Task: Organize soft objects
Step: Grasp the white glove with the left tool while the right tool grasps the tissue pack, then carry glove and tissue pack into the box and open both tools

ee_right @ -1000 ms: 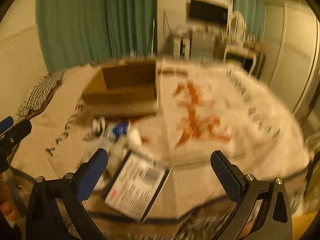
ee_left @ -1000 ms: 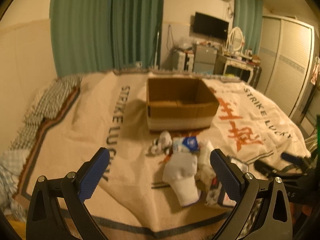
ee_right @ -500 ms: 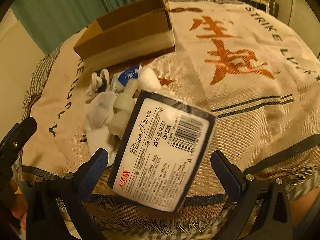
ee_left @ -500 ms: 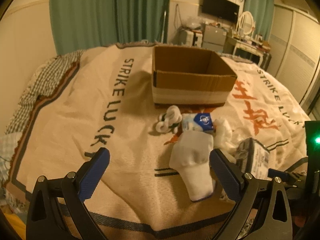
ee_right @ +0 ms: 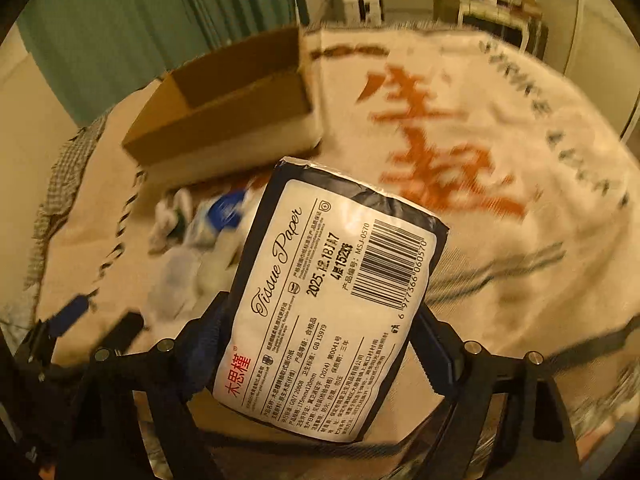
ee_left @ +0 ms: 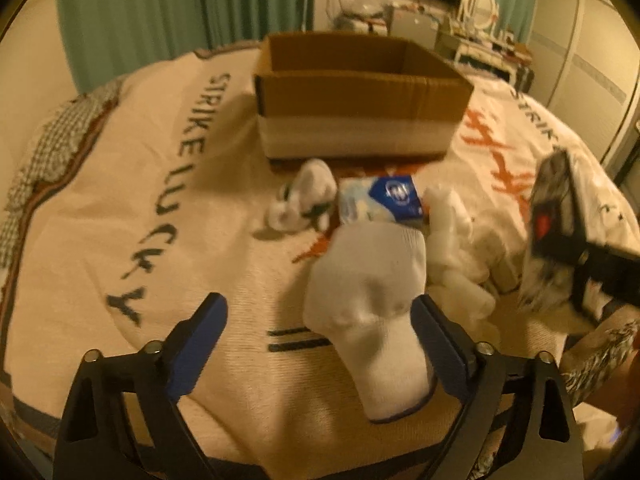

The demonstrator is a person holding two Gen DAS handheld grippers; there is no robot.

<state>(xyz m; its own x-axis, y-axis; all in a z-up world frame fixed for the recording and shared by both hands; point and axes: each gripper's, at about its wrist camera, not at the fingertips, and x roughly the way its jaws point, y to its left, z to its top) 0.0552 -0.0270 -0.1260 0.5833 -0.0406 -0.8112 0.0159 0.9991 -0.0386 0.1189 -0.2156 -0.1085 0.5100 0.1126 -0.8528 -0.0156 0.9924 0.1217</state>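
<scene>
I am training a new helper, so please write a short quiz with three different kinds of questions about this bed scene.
1. True or false: the cardboard box holds a sock.
2. What sits between the right gripper fingers? A) tissue pack B) sock C) box
3. Fill in: the white sock lies on the ____.

Key: 1 false, no sock shows inside; 2 A; 3 blanket.

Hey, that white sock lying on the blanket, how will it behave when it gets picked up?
The white knit sock will likely go floppy and drape, since it already lies creased on the cream blanket. It looks light for its size. Its ribbed fabric probably won't slip.
</scene>
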